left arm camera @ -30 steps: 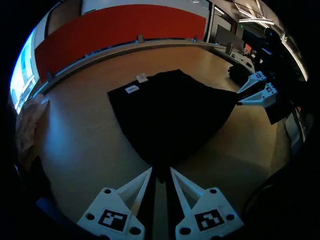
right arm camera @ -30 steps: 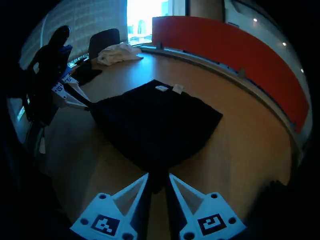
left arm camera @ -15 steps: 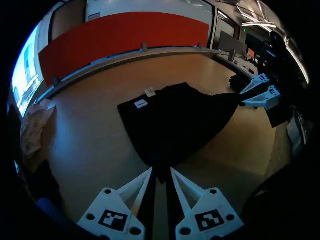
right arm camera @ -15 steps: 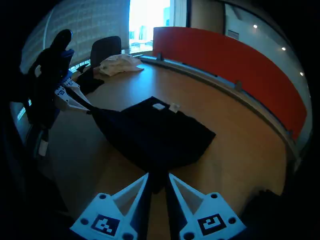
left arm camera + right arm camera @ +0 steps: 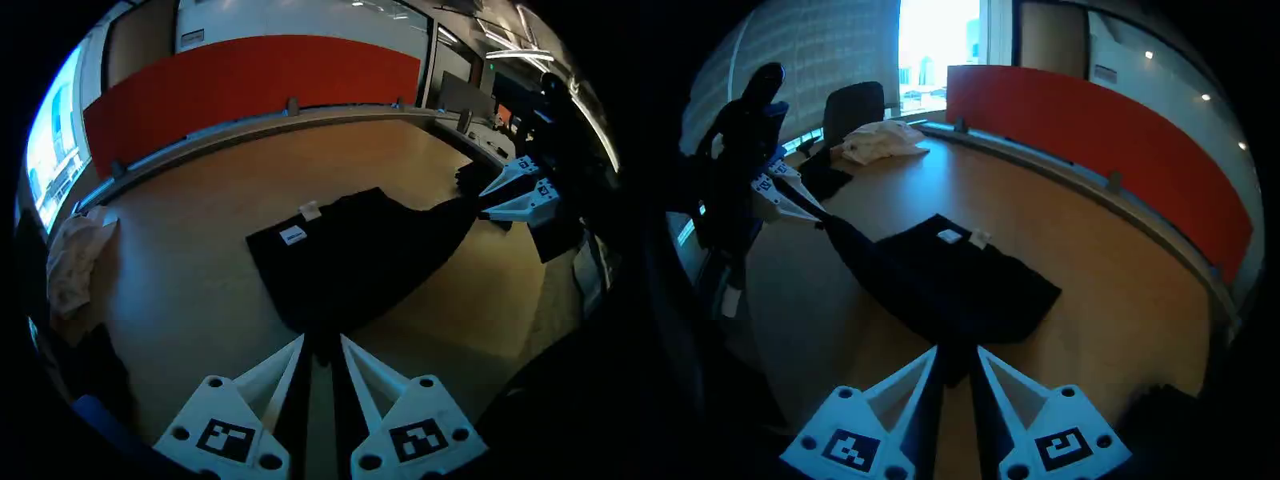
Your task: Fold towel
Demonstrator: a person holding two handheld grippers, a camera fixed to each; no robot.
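Towel (image 5: 360, 256), corners pinched by left claw (image 5: 322, 352) and right claw (image 5: 958, 360), far edge on wide table (image 5: 200, 264)

Desk (image 5: 184, 240): bare wood, curved.
Partition (image 5: 240, 80): red, along the desk's far edge.
Pale cloth (image 5: 880, 140): heaped on the desk.
Chair (image 5: 852, 104): dark, just behind the pale cloth.

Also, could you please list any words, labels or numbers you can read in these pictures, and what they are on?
Nothing is readable.
White tags on the black cloth towel: too small.
Black-and-white squares on the left gripper: patterns, no words.
Pale wall sign above the red panel: blurred.
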